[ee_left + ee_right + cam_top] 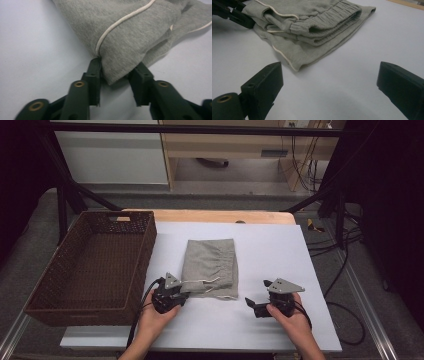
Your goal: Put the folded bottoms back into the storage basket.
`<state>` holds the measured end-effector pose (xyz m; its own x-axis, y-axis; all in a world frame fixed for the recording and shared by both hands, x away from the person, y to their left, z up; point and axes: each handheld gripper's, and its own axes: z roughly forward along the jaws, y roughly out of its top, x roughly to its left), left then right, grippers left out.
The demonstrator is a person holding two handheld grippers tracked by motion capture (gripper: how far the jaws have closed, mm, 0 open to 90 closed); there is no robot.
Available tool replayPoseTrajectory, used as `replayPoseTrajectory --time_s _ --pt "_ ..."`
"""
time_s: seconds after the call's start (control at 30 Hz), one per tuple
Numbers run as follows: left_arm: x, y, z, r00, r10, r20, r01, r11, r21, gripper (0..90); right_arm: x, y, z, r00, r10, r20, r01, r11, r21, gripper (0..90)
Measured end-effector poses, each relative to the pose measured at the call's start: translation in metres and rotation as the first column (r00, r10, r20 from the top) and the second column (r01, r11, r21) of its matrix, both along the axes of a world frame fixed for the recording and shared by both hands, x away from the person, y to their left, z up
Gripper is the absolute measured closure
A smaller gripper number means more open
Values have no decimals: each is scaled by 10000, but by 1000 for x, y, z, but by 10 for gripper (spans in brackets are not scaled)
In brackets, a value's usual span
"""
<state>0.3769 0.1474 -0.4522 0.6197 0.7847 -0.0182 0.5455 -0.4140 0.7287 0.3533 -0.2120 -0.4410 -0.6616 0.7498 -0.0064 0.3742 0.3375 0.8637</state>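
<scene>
A folded grey garment (210, 265) with a white drawstring lies in the middle of the white sheet (272, 250). My left gripper (183, 292) is at its near left corner. In the left gripper view that corner of the garment (130, 30) lies between the jaws of the left gripper (117, 67); the fingertips (94, 67) touch the cloth on either side without clearly squeezing it. My right gripper (257, 294) rests on the sheet, right of the garment and apart from it. In the right gripper view the right gripper (329, 75) is wide open and holds nothing, with the garment (312, 32) ahead of it and the left gripper (234, 15) at the far corner.
A dark wicker basket (146, 257) with nothing in it stands at the left, its right wall along the sheet's edge. The wooden table edge (215, 216) runs behind the sheet. Cables (345, 285) lie on the floor at the right.
</scene>
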Motion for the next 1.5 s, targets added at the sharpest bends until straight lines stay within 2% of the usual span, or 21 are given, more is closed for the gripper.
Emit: replayPoseTrajectory --time_s 0.17,0.47,0.87,1.03,1.23,1.5 --pt "0 1 0 9999 -6 103 5 10000 67 718 0 0 0 10000 9 -36 -9 10000 -9 74" --pt "-1 7 2 9995 -283 -116 280 9991 -309 787 0 1 -1 9999 65 -104 -66 10000 -72 75" --pt "-15 6 10 9985 -542 -62 540 9980 -315 793 -2 4 -1 9994 301 -157 -302 9995 -57 75" --pt "-21 9 14 9979 -640 -87 637 9975 -321 792 -4 8 -1 9983 497 -308 -499 9987 -72 74" --pt "-26 12 19 9973 -724 -115 720 9969 -321 792 -6 13 -1 9938 861 -702 -864 9963 -11 81" --pt "-30 17 21 9978 -641 -171 636 9975 -302 792 -9 21 -2 9888 1212 -874 -1205 9926 130 82"
